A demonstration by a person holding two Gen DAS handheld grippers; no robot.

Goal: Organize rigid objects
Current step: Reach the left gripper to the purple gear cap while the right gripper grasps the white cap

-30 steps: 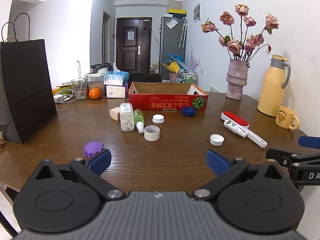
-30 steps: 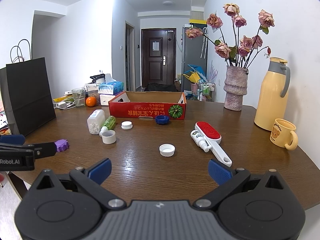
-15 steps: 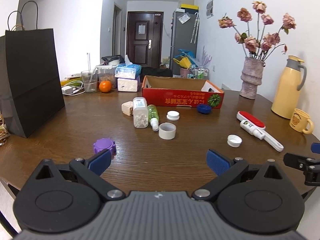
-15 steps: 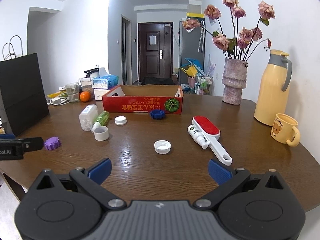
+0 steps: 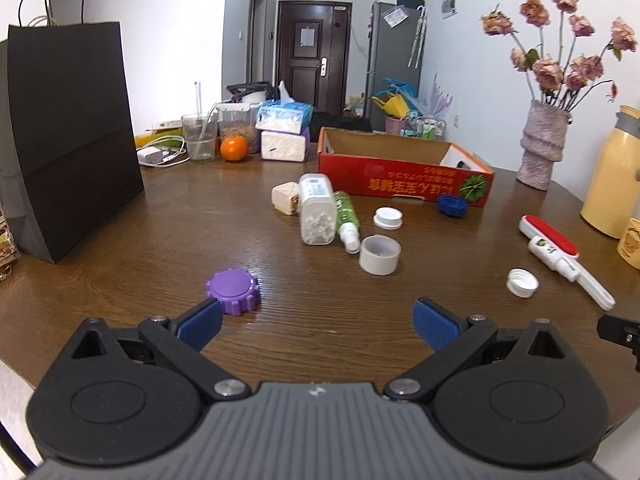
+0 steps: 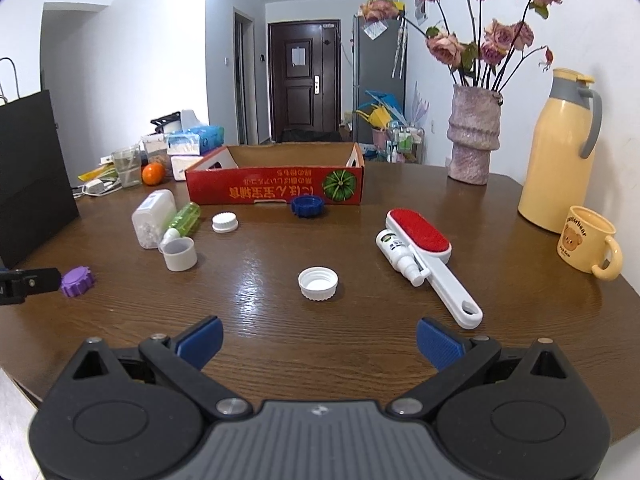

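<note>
A purple lid (image 5: 234, 291) lies on the wooden table just beyond the left finger of my left gripper (image 5: 318, 326), which is open and empty. Farther back lie a white pill bottle (image 5: 317, 214), a green spray bottle (image 5: 345, 219), a white cup-like cap (image 5: 379, 255), a white lid (image 5: 387, 217), a blue lid (image 5: 452, 205) and a red cardboard box (image 5: 404, 181). My right gripper (image 6: 319, 342) is open and empty, with a white cap (image 6: 318, 283) ahead of it. A red lint brush (image 6: 431, 255) and a small spray bottle (image 6: 398, 255) lie to its right.
A black paper bag (image 5: 68, 132) stands at the left. An orange (image 5: 234, 148), a glass and tissue packs sit at the back left. A vase of flowers (image 6: 473, 136), a yellow thermos (image 6: 560, 152) and a yellow mug (image 6: 588, 244) stand on the right.
Both grippers have moved forward over the table and the left view has turned left. The purple lid now sits clear of the left finger. Jaws stay open.
</note>
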